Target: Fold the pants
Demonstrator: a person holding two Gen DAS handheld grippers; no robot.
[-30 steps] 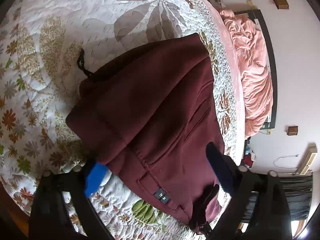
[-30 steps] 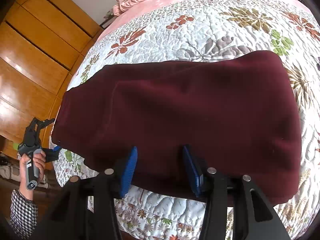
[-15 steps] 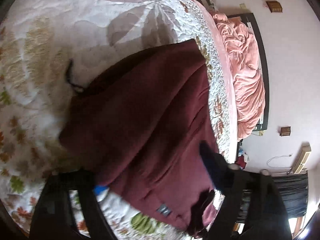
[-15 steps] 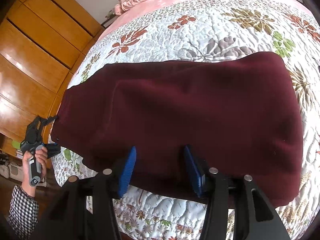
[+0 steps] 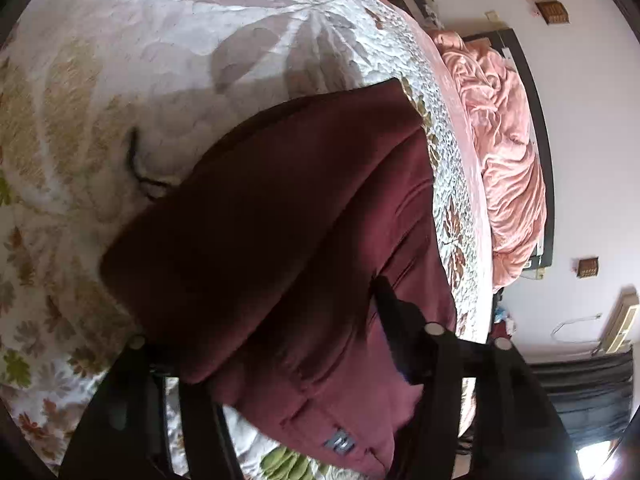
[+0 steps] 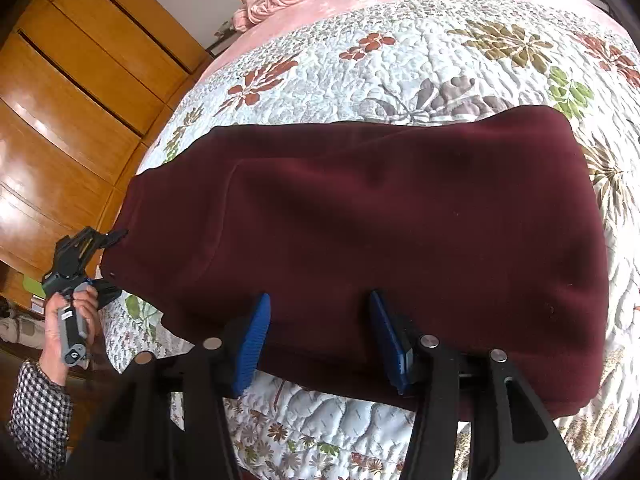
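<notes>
Maroon pants [image 6: 380,232] lie folded on the floral quilt [image 6: 460,64]. In the left wrist view the pants [image 5: 280,240] fill the middle, with a small blue label [image 5: 338,442] near the waistband. My left gripper [image 5: 276,344] is open with the near edge of the pants between its fingers; its left pad is hidden under cloth. It also shows in the right wrist view [image 6: 108,260] at the pants' left end. My right gripper [image 6: 318,336] is open, its blue pads over the pants' near edge.
A crumpled pink blanket [image 5: 508,168] lies at the head of the bed. Wooden wardrobe doors [image 6: 68,112] stand beyond the bed's left side. A black drawstring [image 5: 138,164] lies on the quilt beside the pants.
My left gripper has moved forward onto the pants' end, so the cloth now lies between its fingers and covers its left pad. My right gripper has barely moved.
</notes>
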